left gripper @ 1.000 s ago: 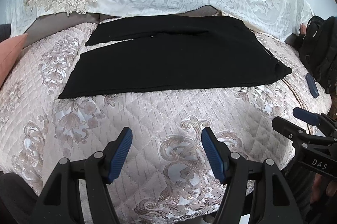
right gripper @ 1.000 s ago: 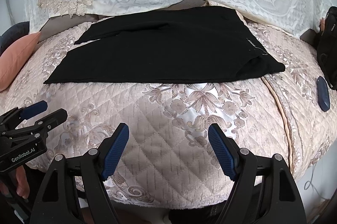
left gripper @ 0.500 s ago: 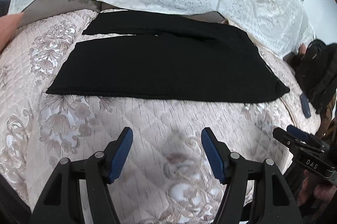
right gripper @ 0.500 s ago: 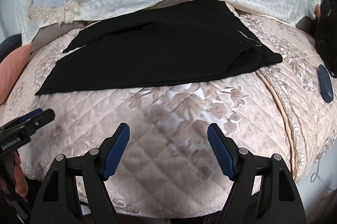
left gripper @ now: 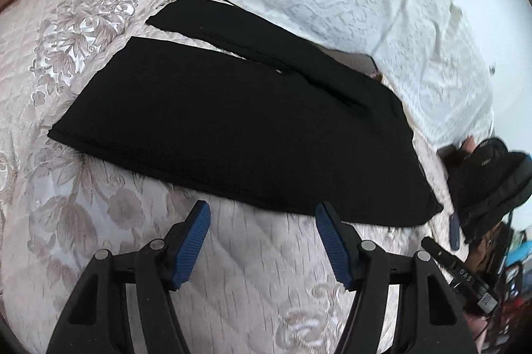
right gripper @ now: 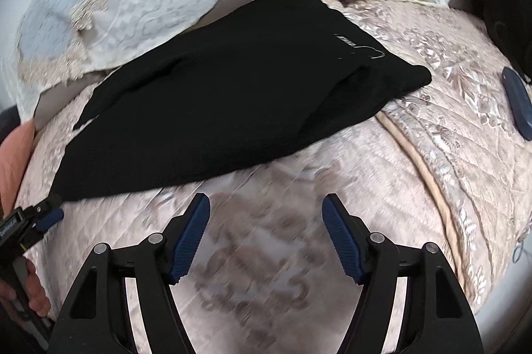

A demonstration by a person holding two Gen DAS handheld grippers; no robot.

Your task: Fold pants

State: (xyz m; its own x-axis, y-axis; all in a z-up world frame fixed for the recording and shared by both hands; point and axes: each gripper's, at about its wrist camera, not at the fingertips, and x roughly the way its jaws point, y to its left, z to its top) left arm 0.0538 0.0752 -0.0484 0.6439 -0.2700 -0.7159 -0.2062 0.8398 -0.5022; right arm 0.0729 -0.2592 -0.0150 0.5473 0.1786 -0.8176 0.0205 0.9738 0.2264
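Black pants (left gripper: 239,134) (right gripper: 232,94), spread flat on quilted bedspread (left gripper: 99,204), 2 legs side by side with narrow gap. Hems toward 9 o'clock, waistband toward 3 o'clock. Small pale logo near waistband.

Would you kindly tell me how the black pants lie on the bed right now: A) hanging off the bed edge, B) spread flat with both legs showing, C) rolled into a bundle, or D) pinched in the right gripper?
B: the pants lie flat on the quilt, two legs showing, clear of both open grippers.
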